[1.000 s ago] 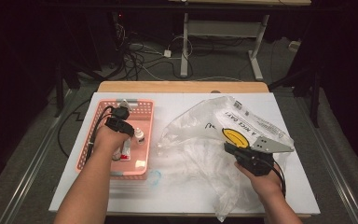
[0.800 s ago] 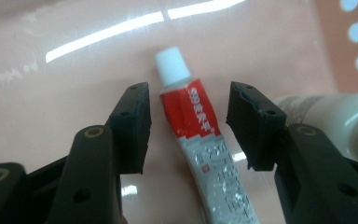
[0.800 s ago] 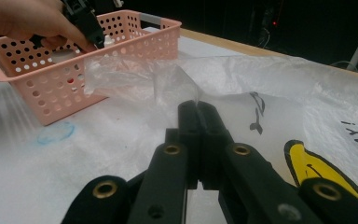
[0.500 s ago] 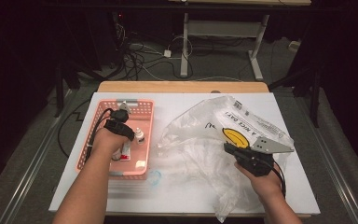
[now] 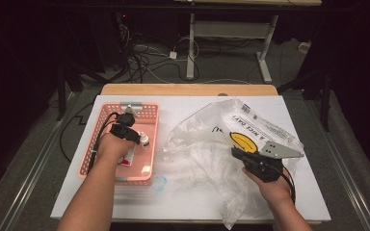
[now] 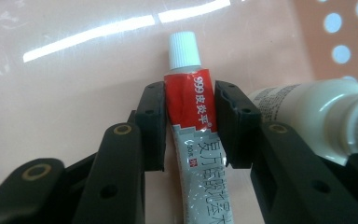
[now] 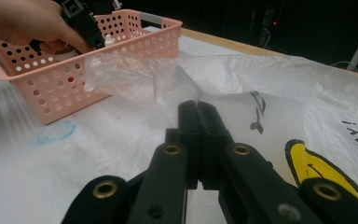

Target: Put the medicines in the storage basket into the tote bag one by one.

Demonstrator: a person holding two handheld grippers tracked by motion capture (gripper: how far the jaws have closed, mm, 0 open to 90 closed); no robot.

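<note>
We judge the packing barely begun: the ointment tube (image 6: 193,135) lies in the pink basket (image 5: 150,111), and nothing we can make out has gone into the plastic bag (image 5: 207,154) yet. What seems left is to lift the tube out, carry it across and drop it through the bag's mouth, then likely the same for the white bottle (image 6: 307,114) beside it.

Nearest to us in the left gripper view, the left tongs (image 6: 189,123) straddle the tube, one black pad on each side of its red band. The pads touch or very nearly touch the tube's sides, so we read them as closing on it, though we cannot tell whether the grip is firm. The tube lies flat on the basket floor, white cap pointing away from the tongs. The white bottle lies just to the right, close against the right-hand jaw.

In the right gripper view, the right tongs (image 7: 198,135) are pinched together on a fold of the clear bag film, holding its edge raised above the table (image 5: 125,202). Beyond them the film stands up toward the basket, with the other hand (image 7: 25,21) working inside the basket farther off.

From above, basket and bag sit side by side, the bag's near edge just beside the basket's right wall. The tube is well apart from the right tongs.
</note>
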